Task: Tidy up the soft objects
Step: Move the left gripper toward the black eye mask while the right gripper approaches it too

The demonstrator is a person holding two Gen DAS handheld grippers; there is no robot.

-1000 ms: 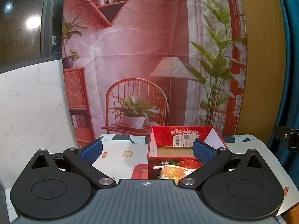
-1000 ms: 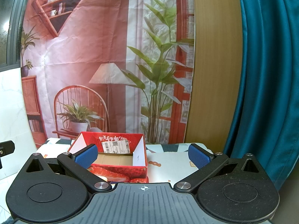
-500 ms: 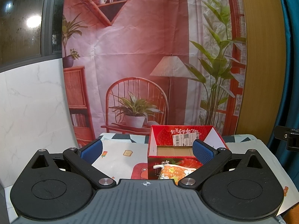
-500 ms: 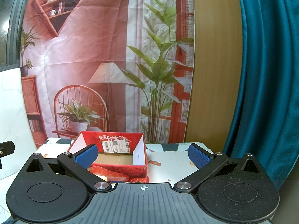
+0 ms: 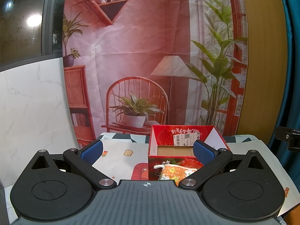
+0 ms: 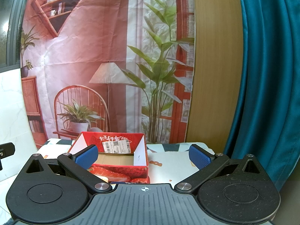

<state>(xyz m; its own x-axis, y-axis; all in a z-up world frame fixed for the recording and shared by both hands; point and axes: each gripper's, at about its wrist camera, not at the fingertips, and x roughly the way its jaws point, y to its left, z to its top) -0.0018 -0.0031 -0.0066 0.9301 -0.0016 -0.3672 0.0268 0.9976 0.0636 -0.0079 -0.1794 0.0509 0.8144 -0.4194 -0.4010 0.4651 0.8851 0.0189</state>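
2 wide-spread grippers [image 5: 148,151] [image 6: 143,156], red box [image 5: 184,142]

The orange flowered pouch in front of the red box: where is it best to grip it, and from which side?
Probably the orange flowered pouch is best pinched at its puffy upper edge, coming from above and the near side with the open left gripper: the red box stands right behind it, blocking the far side.

Staged home corner: printed living-room backdrop [image 5: 142,56], teal curtain [image 6: 266,75].
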